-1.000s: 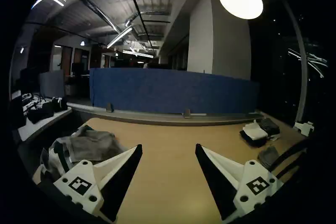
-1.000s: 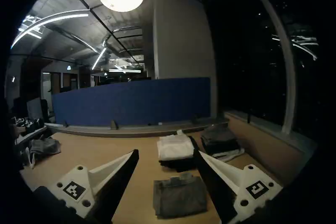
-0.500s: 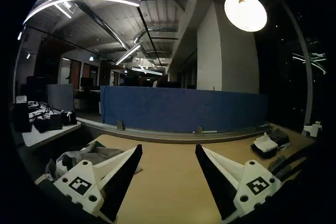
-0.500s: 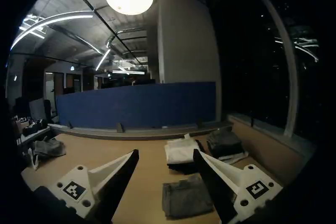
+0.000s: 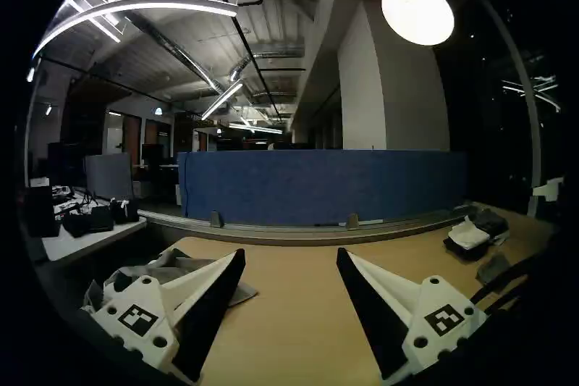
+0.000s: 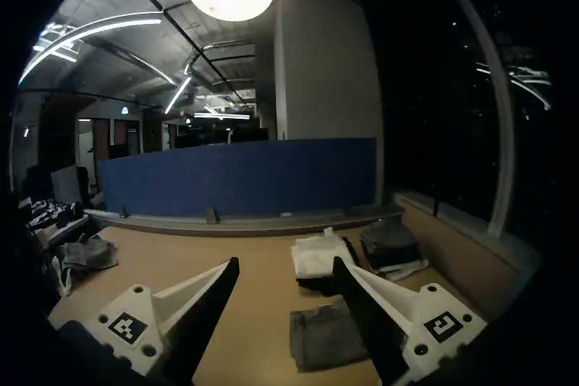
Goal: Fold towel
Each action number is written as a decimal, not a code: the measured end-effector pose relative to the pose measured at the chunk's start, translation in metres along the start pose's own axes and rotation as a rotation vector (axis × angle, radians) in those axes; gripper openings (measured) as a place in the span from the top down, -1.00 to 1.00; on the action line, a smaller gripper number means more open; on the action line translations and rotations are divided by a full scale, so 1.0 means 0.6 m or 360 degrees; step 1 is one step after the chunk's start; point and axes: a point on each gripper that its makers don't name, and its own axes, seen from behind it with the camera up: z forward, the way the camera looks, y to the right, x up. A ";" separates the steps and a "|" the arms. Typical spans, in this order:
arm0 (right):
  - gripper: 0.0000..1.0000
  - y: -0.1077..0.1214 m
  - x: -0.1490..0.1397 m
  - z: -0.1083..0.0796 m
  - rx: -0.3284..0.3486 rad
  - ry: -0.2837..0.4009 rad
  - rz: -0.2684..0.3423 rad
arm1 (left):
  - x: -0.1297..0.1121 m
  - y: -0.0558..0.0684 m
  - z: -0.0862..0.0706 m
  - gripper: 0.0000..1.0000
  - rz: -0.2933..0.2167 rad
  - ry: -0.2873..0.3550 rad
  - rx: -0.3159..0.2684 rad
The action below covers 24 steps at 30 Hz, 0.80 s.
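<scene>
In the left gripper view, my left gripper (image 5: pixel 289 263) stands open above the wooden desk (image 5: pixel 304 313), nothing between its white fingers. A heap of unfolded grey and white towels (image 5: pixel 170 270) lies at the desk's left, partly behind the left finger. In the right gripper view, my right gripper (image 6: pixel 286 270) is open too, low over the desk. A folded grey towel (image 6: pixel 322 332) lies flat between its fingers, nearer the right one. Behind it sits a stack with a folded white towel (image 6: pixel 318 256) on top and a folded dark pile (image 6: pixel 391 245) beside it.
A blue partition (image 5: pixel 318 187) runs along the desk's far edge. A side table with bags (image 5: pixel 79 223) stands at the left. A dark window and low ledge (image 6: pixel 463 234) border the desk on the right. The unfolded heap (image 6: pixel 83 256) is at the far left in the right gripper view.
Both cameras have tilted up and drawn lower, toward the desk. The heap and the folded piles sit lower and farther out in the views. Both grippers stayed open.
</scene>
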 end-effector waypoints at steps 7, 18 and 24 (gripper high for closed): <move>-1.00 -0.004 0.019 0.005 -0.0039 -0.0019 -0.0043 | -0.019 -0.006 0.000 -0.88 0.0005 0.0075 -0.0007; -1.00 -0.042 0.021 0.021 -0.0035 0.0026 -0.0100 | -0.094 -0.024 0.005 -0.88 0.0018 0.0139 -0.0020; -1.00 -0.061 0.001 0.031 -0.0039 0.0045 -0.0137 | -0.143 -0.033 0.017 -0.88 0.0010 0.0159 -0.0024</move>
